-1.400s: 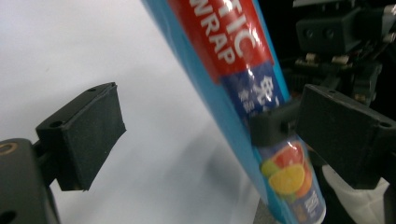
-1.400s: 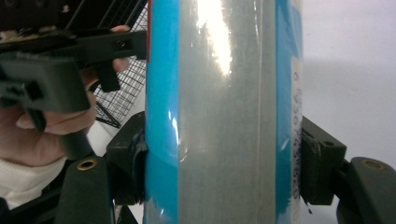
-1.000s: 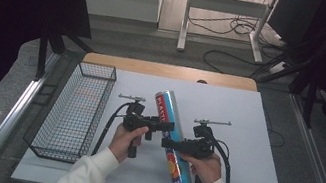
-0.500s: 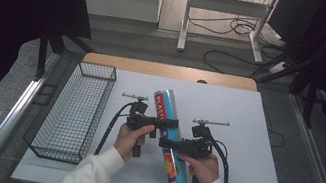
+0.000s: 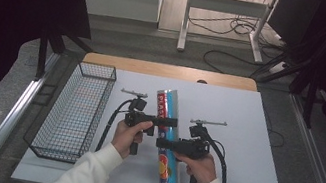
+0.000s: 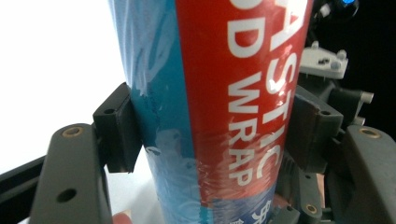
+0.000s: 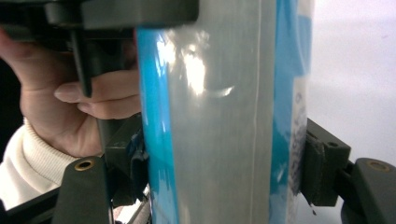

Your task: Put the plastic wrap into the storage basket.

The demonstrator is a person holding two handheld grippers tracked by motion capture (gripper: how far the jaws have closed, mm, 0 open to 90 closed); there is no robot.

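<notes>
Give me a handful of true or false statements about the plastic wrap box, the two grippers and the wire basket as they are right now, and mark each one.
1. The left gripper is shut on the plastic wrap box. True.
2. The plastic wrap box lies inside the wire basket. False: it is on the white table surface, to the right of the basket.
3. The right gripper grips the box nearer the person than the left gripper does. True.
4. The wire basket holds a bottle. False: nothing shows inside it.
5. The right gripper hangs open, away from the box. False: its jaws clamp the box.
</notes>
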